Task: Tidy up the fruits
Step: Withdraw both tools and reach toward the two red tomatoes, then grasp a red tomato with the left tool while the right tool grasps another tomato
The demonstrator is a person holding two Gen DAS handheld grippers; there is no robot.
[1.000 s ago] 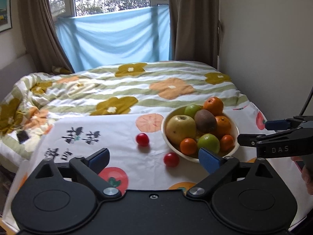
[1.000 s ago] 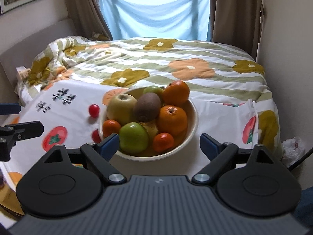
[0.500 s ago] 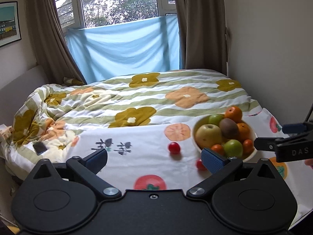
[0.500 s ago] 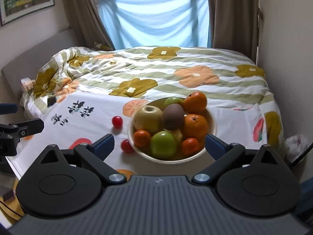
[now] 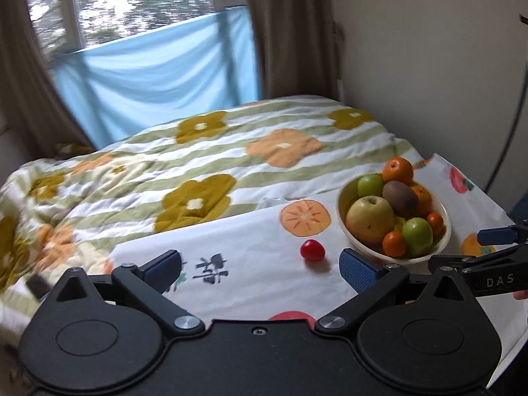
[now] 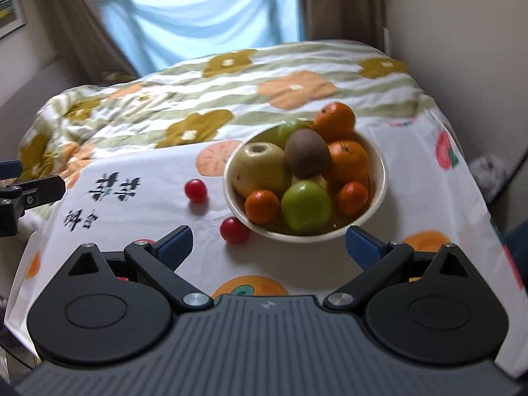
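A: Where is the fruit?

B: Most of it sits in the white bowl (image 6: pixel 379 178) on the table (image 6: pixel 297 260). I see a big yellow apple (image 6: pixel 260 168), a brown kiwi (image 6: pixel 307 153), a green apple (image 6: pixel 305 206) and some oranges (image 6: pixel 348 161).

A: Is any fruit outside the bowl?

B: Yes. One small red fruit (image 6: pixel 195 190) lies on the cloth, a bit left of the bowl. Another small red one (image 6: pixel 234 229) lies just beside the bowl's front edge.

A: What are the tools doing?

B: The left tool (image 5: pixel 260 264) is spread wide and holds nothing. The right tool (image 6: pixel 269 242) is spread wide too, with the bowl in front of it. Both hang above the table.
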